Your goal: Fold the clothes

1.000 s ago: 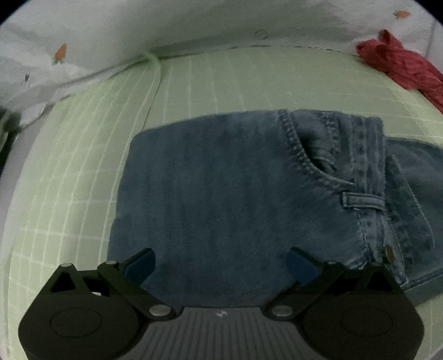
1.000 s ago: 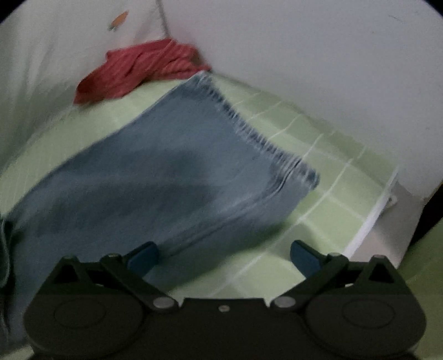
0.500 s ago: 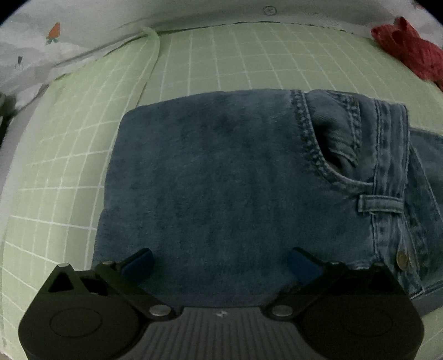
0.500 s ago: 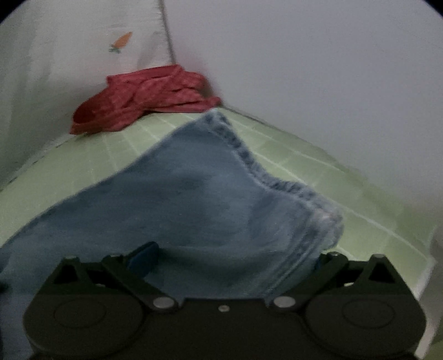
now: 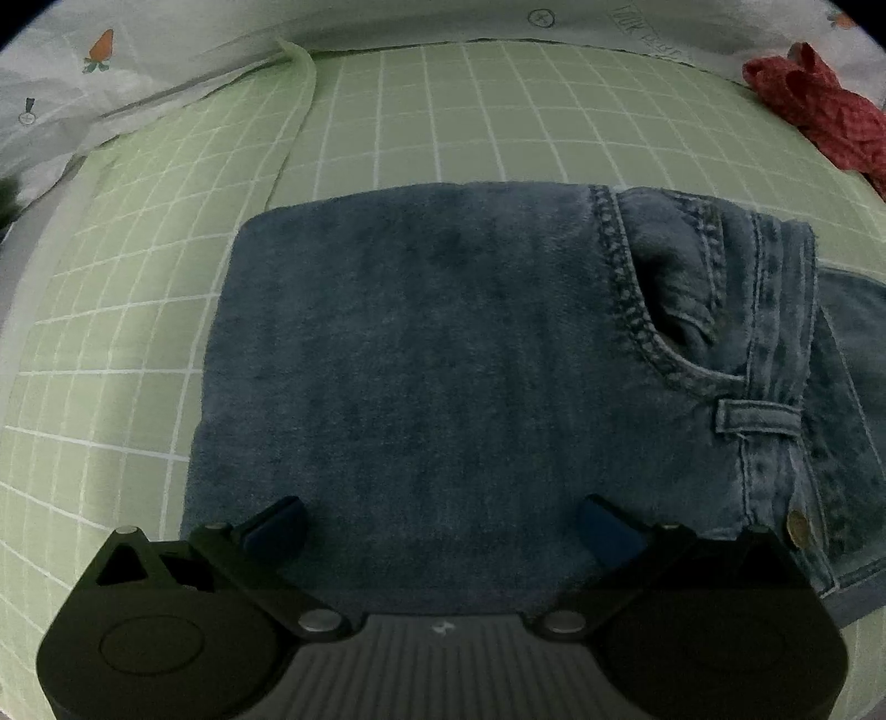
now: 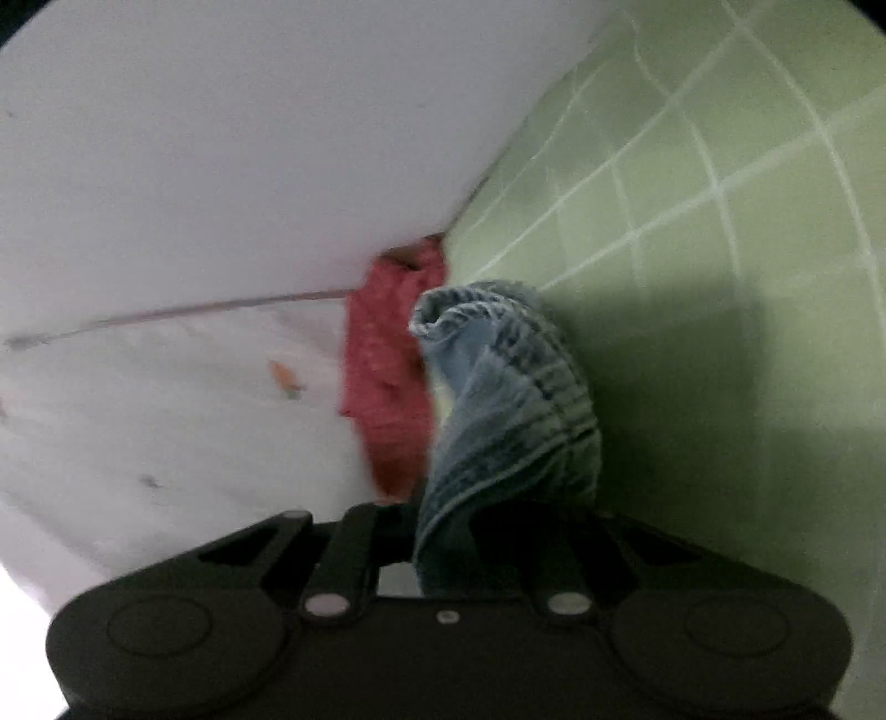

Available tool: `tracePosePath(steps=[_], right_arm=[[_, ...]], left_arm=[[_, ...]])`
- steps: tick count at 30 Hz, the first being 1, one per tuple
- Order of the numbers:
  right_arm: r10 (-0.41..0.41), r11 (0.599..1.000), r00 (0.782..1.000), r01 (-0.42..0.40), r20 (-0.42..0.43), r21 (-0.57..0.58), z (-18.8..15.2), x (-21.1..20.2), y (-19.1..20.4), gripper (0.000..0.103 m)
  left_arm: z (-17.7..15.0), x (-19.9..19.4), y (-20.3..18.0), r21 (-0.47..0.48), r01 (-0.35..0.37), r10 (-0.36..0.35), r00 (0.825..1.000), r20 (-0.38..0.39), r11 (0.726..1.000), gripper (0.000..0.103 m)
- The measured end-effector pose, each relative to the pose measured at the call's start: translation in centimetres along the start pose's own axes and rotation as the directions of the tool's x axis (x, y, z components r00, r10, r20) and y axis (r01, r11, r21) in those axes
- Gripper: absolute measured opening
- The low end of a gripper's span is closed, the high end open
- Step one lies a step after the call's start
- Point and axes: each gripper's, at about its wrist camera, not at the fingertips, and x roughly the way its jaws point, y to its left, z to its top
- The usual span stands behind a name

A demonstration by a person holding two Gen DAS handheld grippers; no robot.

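A pair of blue jeans (image 5: pixel 443 376) lies folded on the green grid sheet (image 5: pixel 138 332), with the pocket and waistband at the right. My left gripper (image 5: pixel 440 523) is open just above the near edge of the jeans, with a finger on each side and nothing held. My right gripper (image 6: pixel 443 526) is shut on the hem end of the jeans leg (image 6: pixel 498 399), which bunches up out of the closed fingers. The view is rolled sideways.
A red striped garment lies at the far right (image 5: pixel 814 111) and shows behind the held hem in the right wrist view (image 6: pixel 387 376). White bedding with a carrot print (image 5: pixel 99 47) and a white wall (image 6: pixel 221 138) border the green sheet (image 6: pixel 720 249).
My right gripper has closed on the jeans leg hem and lifted and rolled sideways with it. My left gripper has moved down closer over the folded jeans, still open.
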Motion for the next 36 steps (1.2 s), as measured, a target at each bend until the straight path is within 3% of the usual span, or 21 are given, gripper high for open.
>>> tracePosePath(steps=[8,13,19,24,27,32,34,36], right_arm=[[0.173,0.982,0.977,-0.162,-0.122,0.092,-7.7,0.6,2.4,0.013],[0.263,0.959,0.935,-0.226,-0.239,0.172,-14.4,2.6,3.8,0.013],[0.283,0.955,0.872,-0.216,-0.400,0.204,-23.2,5.2,4.3,0.013],[0.223,0.974,0.812,-0.159,-0.539,0.163,-30.3,7.0,3.3,0.013],[0.112,0.994,0.794,-0.082,-0.597,0.077,-34.0,7.9,1.6,0.013],[-0.118,0.991,0.813,0.131,-0.570,-0.017,-36.1,8.3,-3.3,0.014],[-0.093,0.993,0.824,0.115,-0.559,0.003,-35.9,7.9,-3.2,0.018],[-0.056,0.995,0.830,0.090,-0.554,0.034,-36.1,7.3,-2.8,0.047]], left_arm=[[-1.2,-2.5,3.2,0.010,-0.007,0.007,0.998,0.064,1.000,0.103],[-1.9,-3.7,6.8,0.009,-0.018,0.018,0.995,0.094,1.000,0.103],[-3.1,-4.6,11.1,0.001,-0.027,0.027,0.995,0.097,1.000,0.103],[-3.5,-4.1,14.7,0.009,-0.018,0.018,0.996,0.089,1.000,0.103],[-3.7,-3.9,16.4,0.017,-0.022,0.020,0.996,0.083,1.000,0.103],[-4.3,-3.4,18.1,0.027,-0.012,0.010,0.998,0.064,1.000,0.103],[-4.6,-3.2,18.8,0.031,-0.009,0.007,0.998,0.056,0.999,0.103],[-4.8,-3.1,19.1,0.032,-0.007,0.005,0.999,0.050,0.999,0.103]])
